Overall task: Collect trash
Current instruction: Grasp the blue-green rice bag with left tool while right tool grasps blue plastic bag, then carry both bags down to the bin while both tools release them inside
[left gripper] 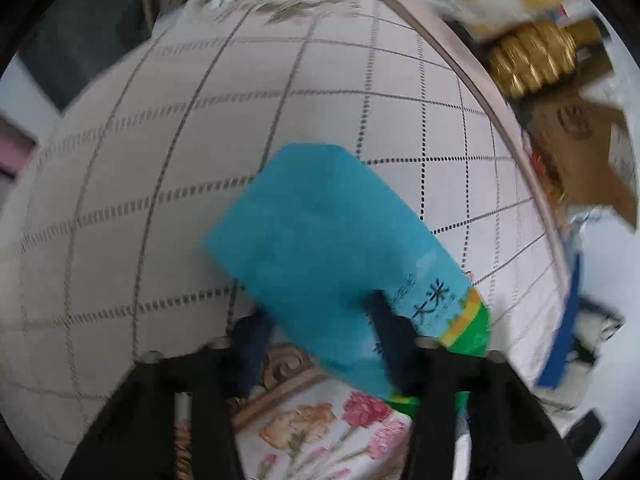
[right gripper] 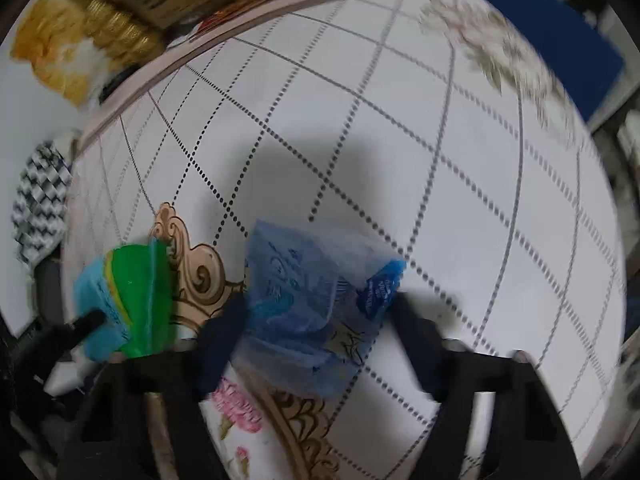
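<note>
Two grippers over the tablecloth (left gripper: 160,160): left gripper (left gripper: 320,332) clamped on teal packet (left gripper: 320,240), right gripper (right gripper: 320,324) astride blue wrapper (right gripper: 304,300), grip unclear

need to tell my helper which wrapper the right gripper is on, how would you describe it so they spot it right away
On the round white tablecloth crossed by dotted grid lines, look near the ornate tan scroll border. Between the right gripper fingers lies a crumpled translucent blue plastic wrapper. Unlike the opaque teal and green packet beside it, it is see-through.
</note>
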Action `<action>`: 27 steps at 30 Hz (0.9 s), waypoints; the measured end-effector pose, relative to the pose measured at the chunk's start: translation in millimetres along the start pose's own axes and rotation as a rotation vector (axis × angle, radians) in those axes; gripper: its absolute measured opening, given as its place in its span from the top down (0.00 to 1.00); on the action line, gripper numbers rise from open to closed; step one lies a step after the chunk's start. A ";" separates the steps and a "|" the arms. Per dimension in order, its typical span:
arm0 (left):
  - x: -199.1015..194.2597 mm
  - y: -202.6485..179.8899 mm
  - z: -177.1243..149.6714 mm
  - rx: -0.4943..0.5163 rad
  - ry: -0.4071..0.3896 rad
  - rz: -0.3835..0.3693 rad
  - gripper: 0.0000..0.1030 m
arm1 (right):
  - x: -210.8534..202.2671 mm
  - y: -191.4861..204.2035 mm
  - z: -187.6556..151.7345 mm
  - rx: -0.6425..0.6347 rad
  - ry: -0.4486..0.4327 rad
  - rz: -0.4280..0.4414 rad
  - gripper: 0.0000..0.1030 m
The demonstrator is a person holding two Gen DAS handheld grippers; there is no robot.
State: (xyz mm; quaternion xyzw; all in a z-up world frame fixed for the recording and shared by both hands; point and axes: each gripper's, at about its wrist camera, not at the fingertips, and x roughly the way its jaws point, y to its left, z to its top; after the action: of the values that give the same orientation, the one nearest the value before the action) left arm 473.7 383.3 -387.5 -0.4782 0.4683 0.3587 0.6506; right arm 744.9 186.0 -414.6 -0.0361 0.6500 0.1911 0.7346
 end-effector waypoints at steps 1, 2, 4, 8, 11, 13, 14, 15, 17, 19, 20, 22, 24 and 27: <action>-2.3 -2.4 -0.7 0.026 -0.014 0.016 0.76 | 0.3 3.3 -0.2 -0.009 -0.001 -0.015 0.60; -6.2 -4.4 -2.8 0.059 -0.030 0.040 0.81 | 0.8 5.2 0.4 -0.013 -0.003 -0.019 0.66; -16.3 -5.2 -8.1 0.108 -0.062 0.079 0.87 | -0.8 10.5 0.4 -0.039 -0.008 -0.018 0.75; -50.4 -1.7 -24.1 0.210 -0.142 0.126 0.91 | -17.5 12.8 -13.3 -0.093 -0.037 -0.012 0.83; -78.0 2.9 -31.9 0.261 -0.194 0.141 0.92 | -34.9 11.1 -25.2 -0.111 -0.053 0.017 0.84; -93.3 4.7 -40.0 0.288 -0.225 0.147 0.92 | -47.5 8.2 -35.0 -0.115 -0.064 0.037 0.85; -100.8 2.9 -42.9 0.300 -0.239 0.150 0.92 | -54.4 6.7 -40.5 -0.116 -0.067 0.050 0.86; -107.4 1.6 -46.2 0.314 -0.253 0.152 0.92 | -61.4 4.4 -45.7 -0.114 -0.070 0.060 0.86; -124.8 2.2 -55.3 0.341 -0.279 0.158 0.92 | -77.3 2.4 -61.6 -0.118 -0.082 0.072 0.86; -137.1 0.4 -66.4 0.370 -0.302 0.161 0.92 | -95.3 -1.0 -81.2 -0.125 -0.097 0.083 0.86; -146.1 2.9 -74.3 0.385 -0.310 0.161 0.92 | -109.0 -7.1 -96.8 -0.128 -0.104 0.090 0.86; -165.0 11.2 -91.9 0.419 -0.327 0.166 0.92 | -132.7 -9.5 -122.8 -0.139 -0.118 0.108 0.86; -184.6 22.5 -113.1 0.455 -0.348 0.172 0.92 | -154.6 -10.1 -150.4 -0.153 -0.135 0.118 0.86; -211.1 46.9 -144.0 0.481 -0.355 0.153 0.92 | -183.5 -16.2 -191.7 -0.164 -0.155 0.132 0.86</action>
State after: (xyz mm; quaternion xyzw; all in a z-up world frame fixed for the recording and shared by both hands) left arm 328.3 254.7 -214.8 -0.2035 0.4533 0.3634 0.7880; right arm 554.8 70.3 -269.2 -0.0385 0.5745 0.2938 0.7630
